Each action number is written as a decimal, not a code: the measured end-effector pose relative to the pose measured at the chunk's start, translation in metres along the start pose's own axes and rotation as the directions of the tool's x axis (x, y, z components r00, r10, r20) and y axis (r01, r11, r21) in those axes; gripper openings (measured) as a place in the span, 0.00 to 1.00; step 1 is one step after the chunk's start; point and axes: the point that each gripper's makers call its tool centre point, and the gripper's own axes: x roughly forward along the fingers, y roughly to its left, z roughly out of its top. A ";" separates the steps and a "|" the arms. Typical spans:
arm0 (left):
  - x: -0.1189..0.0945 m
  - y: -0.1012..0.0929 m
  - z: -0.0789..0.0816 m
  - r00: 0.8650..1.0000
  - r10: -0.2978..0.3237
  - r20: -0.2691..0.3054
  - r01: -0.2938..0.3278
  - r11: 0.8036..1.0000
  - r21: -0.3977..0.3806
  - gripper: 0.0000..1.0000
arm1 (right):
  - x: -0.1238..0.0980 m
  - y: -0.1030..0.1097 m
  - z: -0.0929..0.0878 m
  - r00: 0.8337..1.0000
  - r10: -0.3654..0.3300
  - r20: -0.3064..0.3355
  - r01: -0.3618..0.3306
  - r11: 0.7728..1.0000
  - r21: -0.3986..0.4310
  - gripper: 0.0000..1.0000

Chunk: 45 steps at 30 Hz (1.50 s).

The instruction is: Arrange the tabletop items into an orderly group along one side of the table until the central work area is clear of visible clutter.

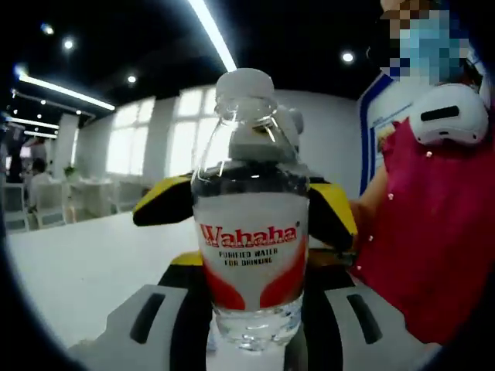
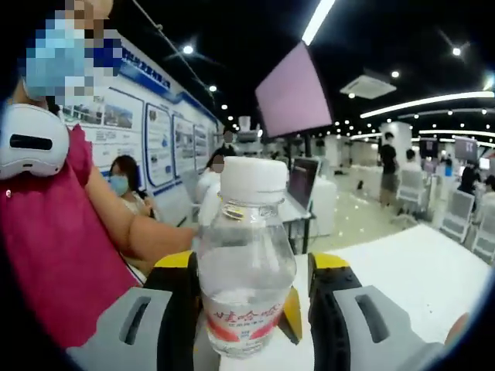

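Open-plan office hall — desks, monitors [image 2: 292,93], wall posters [image 2: 161,143].

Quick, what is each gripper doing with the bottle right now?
Left gripper: around the Wahaha water bottle; grip cannot be told.
Right gripper: same.

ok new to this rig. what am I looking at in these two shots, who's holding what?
There is no robot arm. A person in a red top holds a handheld two-jaw gripper in each hand, and each gripper carries a fisheye camera looking forward along its own jaws.

The left gripper view looks out from the left gripper; the right gripper view looks out from the right gripper. The grey and black jaws rise from the bottom of each picture.

Both cameras face the same Wahaha water bottle, white cap on, seen from opposite sides. It stands between both pairs of jaws over the white table. Whether either gripper actually squeezes it, I can't tell. The yellow and black parts behind the bottle are the other gripper.
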 end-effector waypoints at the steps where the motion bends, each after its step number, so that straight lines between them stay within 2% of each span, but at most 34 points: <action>1: 0.000 0.000 0.000 1.000 -0.002 0.001 0.002 1.000 0.002 0.40 | 0.000 0.001 0.000 1.000 0.005 0.000 -0.005 1.000 0.001 0.53; 5: 0.000 -0.003 0.003 1.000 -0.018 0.014 0.018 1.000 -0.003 0.41 | 0.000 0.010 0.003 0.999 0.051 0.013 -0.051 0.998 0.032 0.46; 10: 0.003 -0.002 0.004 1.000 -0.010 0.015 0.009 1.000 0.025 0.41 | -0.002 0.008 0.001 0.999 0.040 0.004 -0.040 0.999 0.027 0.44; 11: 0.003 0.000 0.006 0.999 -0.004 0.032 0.004 1.000 0.005 0.41 | -0.002 0.007 -0.001 0.999 0.031 -0.007 -0.031 0.999 -0.012 0.43; 17: 0.004 0.005 0.005 0.999 0.010 0.033 -0.010 1.000 0.005 0.41 | -0.003 0.002 -0.003 1.000 0.006 -0.012 -0.006 1.000 0.017 0.42; 21: 0.003 0.016 0.011 0.996 0.063 0.070 -0.063 0.998 0.004 0.41 | -0.006 -0.008 0.003 0.999 -0.040 0.012 0.040 0.999 0.016 0.42; 26: 0.004 0.030 0.003 0.989 0.145 0.022 -0.146 0.988 0.041 0.43 | -0.007 -0.023 0.002 0.994 -0.103 0.021 0.103 0.994 0.031 0.42; 29: 0.005 0.036 -0.001 0.979 0.204 0.006 -0.204 0.978 0.046 0.51 | -0.009 -0.035 0.005 0.988 -0.153 0.038 0.151 0.988 0.041 0.42; 30: 0.004 0.043 -0.003 0.964 0.265 -0.009 -0.264 0.963 0.059 0.53 | -0.010 -0.040 0.005 0.983 -0.177 0.040 0.176 0.984 0.037 0.42; 31: 0.004 0.046 -0.002 0.955 0.295 -0.004 -0.294 0.952 0.082 0.57 | -0.010 -0.044 0.005 0.981 -0.191 0.037 0.190 0.981 0.034 0.42; 32: 0.001 0.057 0.000 0.928 0.373 0.001 -0.371 0.925 0.085 0.58 | -0.010 -0.050 0.005 0.975 -0.221 0.035 0.220 0.975 0.039 0.42; 33: -0.003 0.065 0.001 0.905 0.425 0.006 -0.424 0.902 0.083 0.60 | -0.011 -0.054 0.004 0.971 -0.237 0.034 0.236 0.971 0.040 0.41; 35: -0.008 0.074 0.011 0.859 0.509 0.054 -0.512 0.855 0.082 0.59 | -0.012 -0.064 0.003 0.954 -0.296 0.036 0.294 0.954 0.053 0.41; 36: -0.012 0.080 0.012 0.821 0.569 0.048 -0.571 0.817 0.086 0.57 | -0.012 -0.070 0.003 0.946 -0.323 0.039 0.321 0.946 0.051 0.41; 37: -0.013 0.081 0.013 0.809 0.586 0.050 -0.588 0.803 0.102 0.55 | -0.013 -0.073 0.003 0.939 -0.342 0.042 0.339 0.939 0.053 0.41; 40: -0.013 0.086 0.016 0.757 0.652 0.046 -0.650 0.743 0.162 0.53 | -0.012 -0.079 0.002 0.928 -0.370 0.039 0.367 0.928 0.057 0.41; 41: -0.014 0.088 0.015 0.727 0.686 0.025 -0.679 0.712 0.178 0.53 | -0.012 -0.081 0.001 0.921 -0.387 0.037 0.384 0.921 0.062 0.41; 42: -0.012 0.088 0.020 0.720 0.692 0.048 -0.687 0.701 0.191 0.54 | -0.012 -0.082 0.001 0.919 -0.394 0.037 0.391 0.918 0.060 0.41; 43: -0.010 0.089 0.021 0.700 0.713 0.052 -0.706 0.679 0.201 0.54 | -0.012 -0.083 0.001 0.913 -0.405 0.039 0.403 0.914 0.058 0.41; 44: -0.012 0.092 0.017 0.675 0.738 0.021 -0.725 0.657 0.208 0.53 | -0.011 -0.084 0.001 0.910 -0.413 0.043 0.410 0.910 0.055 0.41; 45: -0.011 0.094 0.017 0.655 0.755 0.023 -0.741 0.636 0.217 0.53 | -0.012 -0.085 0.002 0.905 -0.423 0.048 0.421 0.905 0.058 0.41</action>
